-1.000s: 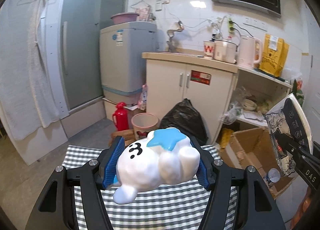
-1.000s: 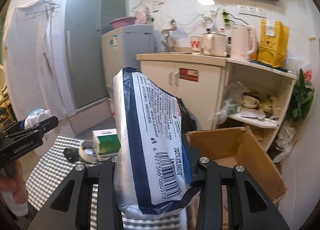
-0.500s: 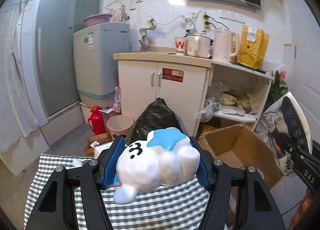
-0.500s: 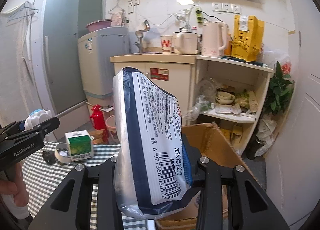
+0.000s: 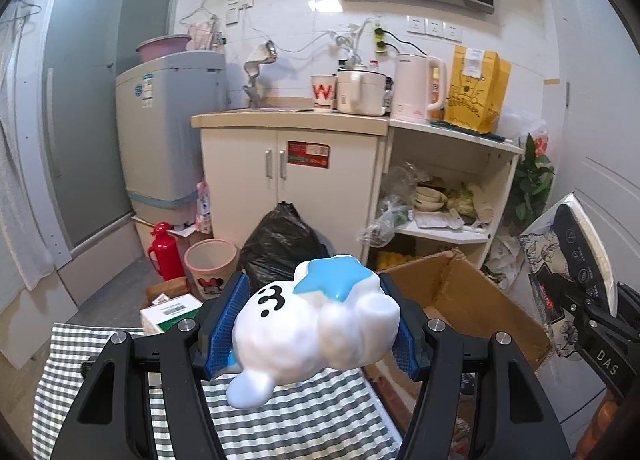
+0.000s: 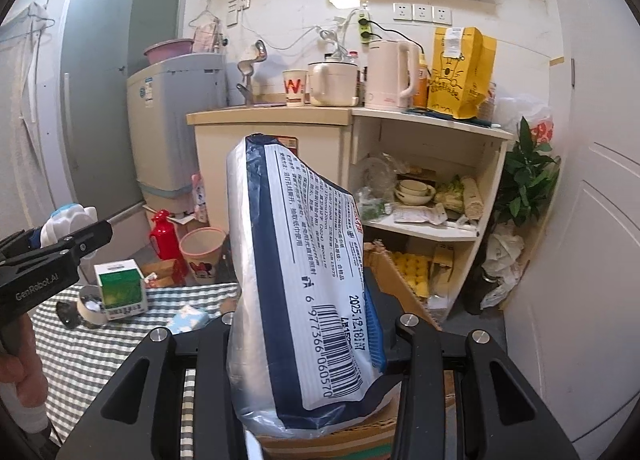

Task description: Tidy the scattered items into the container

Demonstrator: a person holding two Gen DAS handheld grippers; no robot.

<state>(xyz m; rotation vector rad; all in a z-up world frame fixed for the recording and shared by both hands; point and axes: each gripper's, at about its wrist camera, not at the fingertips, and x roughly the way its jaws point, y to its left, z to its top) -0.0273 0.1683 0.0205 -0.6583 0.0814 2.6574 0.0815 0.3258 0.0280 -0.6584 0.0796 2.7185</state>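
You are carrying two items toward the cardboard box (image 5: 472, 300) at the table's right edge. Your left gripper (image 5: 316, 334) is pinching the white cloud toy (image 5: 316, 330) above the checked tablecloth (image 5: 304, 420), just short of the box, while your right gripper (image 6: 308, 344) is clamping the tissue pack (image 6: 296, 280) upright over the box's near rim. A green carton (image 6: 122, 294) and a tape roll (image 6: 90, 304) are waiting on the cloth. Next, you are likely needing to lower each load inside before spreading the fingers
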